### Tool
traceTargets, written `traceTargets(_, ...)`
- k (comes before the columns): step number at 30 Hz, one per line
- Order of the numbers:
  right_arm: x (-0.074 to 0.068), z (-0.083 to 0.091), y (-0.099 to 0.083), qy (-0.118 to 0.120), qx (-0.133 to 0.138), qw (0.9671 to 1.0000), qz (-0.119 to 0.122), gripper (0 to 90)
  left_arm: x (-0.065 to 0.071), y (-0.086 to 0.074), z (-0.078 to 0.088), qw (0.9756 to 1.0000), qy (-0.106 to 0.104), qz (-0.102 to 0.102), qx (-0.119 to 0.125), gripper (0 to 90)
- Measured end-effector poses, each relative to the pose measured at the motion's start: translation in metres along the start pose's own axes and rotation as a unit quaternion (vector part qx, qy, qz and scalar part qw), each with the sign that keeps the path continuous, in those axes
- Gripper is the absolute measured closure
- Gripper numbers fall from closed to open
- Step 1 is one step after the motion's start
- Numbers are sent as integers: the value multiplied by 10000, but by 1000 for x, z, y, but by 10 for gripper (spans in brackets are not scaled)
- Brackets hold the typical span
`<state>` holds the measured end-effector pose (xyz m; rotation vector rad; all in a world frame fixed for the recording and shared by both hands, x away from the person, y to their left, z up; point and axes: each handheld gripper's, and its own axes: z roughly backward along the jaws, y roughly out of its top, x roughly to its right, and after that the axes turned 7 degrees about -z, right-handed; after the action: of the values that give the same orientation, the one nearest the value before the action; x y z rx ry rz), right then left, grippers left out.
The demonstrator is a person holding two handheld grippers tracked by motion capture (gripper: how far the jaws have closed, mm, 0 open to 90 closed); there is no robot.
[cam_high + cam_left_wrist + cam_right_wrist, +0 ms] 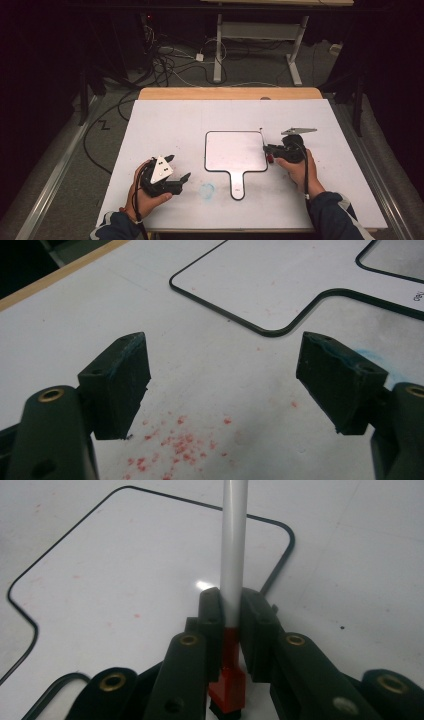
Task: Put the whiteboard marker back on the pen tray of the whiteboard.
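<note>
No container stands on the table (150,120); the flat thing at its middle is a small paddle-shaped whiteboard (235,150) with a thin black rim and a short handle (238,186) pointing toward the person. Its writing face looks blank apart from faint reddish flecks seen in the right gripper view.

The right gripper (267,148) sits just beside the whiteboard's right edge, its jaws closed on a marker (233,540) with a white barrel and a red end. In the right gripper view the marker runs up between the 2 jaws and reaches out over the whiteboard's corner; the red end sticks out below them. The right hand (297,167) holds this gripper from the near side.

The left gripper (177,172) rests on the near left part of the table, well apart from the whiteboard's left edge, held by the left hand (142,192). Its 2 jaws stand wide apart with nothing between them. In the left gripper view, red specks (175,445) dot the table under the jaws, and a pale blue smudge (207,189) lies between this gripper and the handle.

Open white surface lies to the left, right and far side of the whiteboard, up to the wooden far edge (230,93). A small dark mark of print shows on the handle in the left gripper view, too small to read.
</note>
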<state>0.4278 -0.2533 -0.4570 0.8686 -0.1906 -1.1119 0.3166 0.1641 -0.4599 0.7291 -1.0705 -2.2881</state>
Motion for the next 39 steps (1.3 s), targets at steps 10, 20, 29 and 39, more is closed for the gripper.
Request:
traceTargets(10, -6, -9, -10, -532, 169, 9983, 176, 762, 2, -3, -1, 9998, -16, -37, -170, 225)
traceTargets(20, -20, -8, -6, -800, 484, 9904, 1013, 674, 3, 0, -7, 9997, -98, -105, -219, 225)
traceTargets(29, -29, -28, 5, -676, 21, 9773, 2007, 640, 4, 1, -11, 9993, -193, -155, -282, 221)
traceTargets(39, -9, -29, 10, -1062, 110, 9819, 1562, 661, 3, -1, -11, 9991, -240, -135, -320, 221)
